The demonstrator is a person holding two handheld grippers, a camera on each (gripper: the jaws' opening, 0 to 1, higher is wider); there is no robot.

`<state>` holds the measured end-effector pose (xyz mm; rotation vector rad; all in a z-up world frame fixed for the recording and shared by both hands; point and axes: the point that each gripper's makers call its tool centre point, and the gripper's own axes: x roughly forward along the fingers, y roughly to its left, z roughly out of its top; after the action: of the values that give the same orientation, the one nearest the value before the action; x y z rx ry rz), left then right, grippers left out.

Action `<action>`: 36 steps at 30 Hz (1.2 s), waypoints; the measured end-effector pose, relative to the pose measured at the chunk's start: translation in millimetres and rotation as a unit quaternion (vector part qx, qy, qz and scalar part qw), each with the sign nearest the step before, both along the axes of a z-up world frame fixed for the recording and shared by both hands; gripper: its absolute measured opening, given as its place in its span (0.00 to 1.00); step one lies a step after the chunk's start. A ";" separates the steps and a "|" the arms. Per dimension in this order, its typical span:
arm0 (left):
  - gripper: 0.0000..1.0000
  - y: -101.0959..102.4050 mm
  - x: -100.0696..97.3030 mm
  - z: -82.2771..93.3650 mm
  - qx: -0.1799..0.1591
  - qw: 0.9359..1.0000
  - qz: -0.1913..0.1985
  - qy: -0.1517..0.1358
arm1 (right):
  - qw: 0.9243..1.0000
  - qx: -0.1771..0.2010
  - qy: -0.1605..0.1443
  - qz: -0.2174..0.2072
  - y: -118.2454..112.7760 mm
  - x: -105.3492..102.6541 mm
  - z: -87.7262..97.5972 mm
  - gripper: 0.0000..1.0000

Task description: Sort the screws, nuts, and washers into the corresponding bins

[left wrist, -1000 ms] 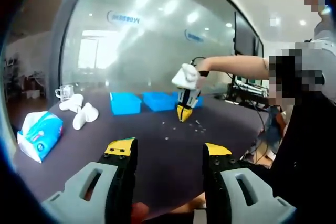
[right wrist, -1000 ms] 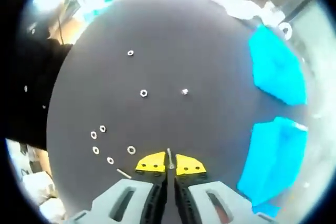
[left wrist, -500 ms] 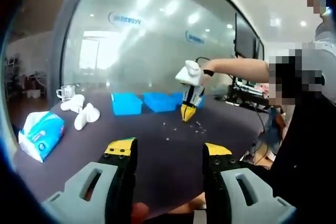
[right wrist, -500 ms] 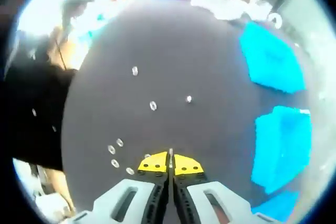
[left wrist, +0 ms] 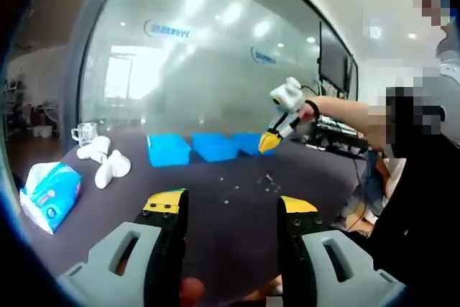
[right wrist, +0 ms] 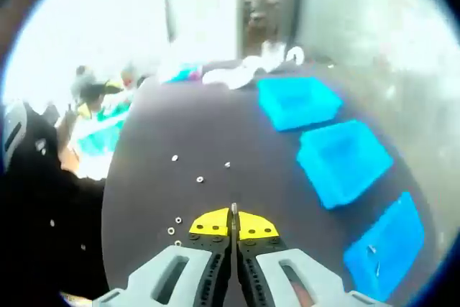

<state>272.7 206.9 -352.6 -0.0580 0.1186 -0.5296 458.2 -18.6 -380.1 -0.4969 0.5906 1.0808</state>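
Observation:
My right gripper [right wrist: 233,222] is shut on a thin silver screw [right wrist: 233,211] that sticks up between its yellow tips, lifted above the dark table [right wrist: 180,127]. Three blue bins [right wrist: 343,161] run along the right in the right gripper view; the nearest one [right wrist: 384,246] holds a few small parts. Loose nuts and washers [right wrist: 199,179] lie scattered on the table. In the left gripper view my left gripper [left wrist: 228,203] stands open and empty low over the table edge, and the right gripper [left wrist: 270,141] hangs tilted near the blue bins [left wrist: 208,147], with small hardware [left wrist: 269,178] below it.
A blue tissue pack [left wrist: 44,193], white rolled cloths [left wrist: 104,163] and a glass cup [left wrist: 84,133] sit at the left of the table. A glass wall stands behind the bins. The person's arm [left wrist: 345,109] reaches in from the right.
The right gripper has risen from the table with the screw and swung toward the bins. The left gripper has stayed in place.

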 end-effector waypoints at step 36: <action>0.48 -26.8 18.9 20.6 0.000 0.999 -0.025 -0.030 | 0.842 0.224 -0.300 -0.388 -152.6 -63.5 87.2 0.00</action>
<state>291.6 180.1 -332.0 -0.0381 0.0608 -0.5803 394.6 -171.2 -292.8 -0.1237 -0.0564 0.2181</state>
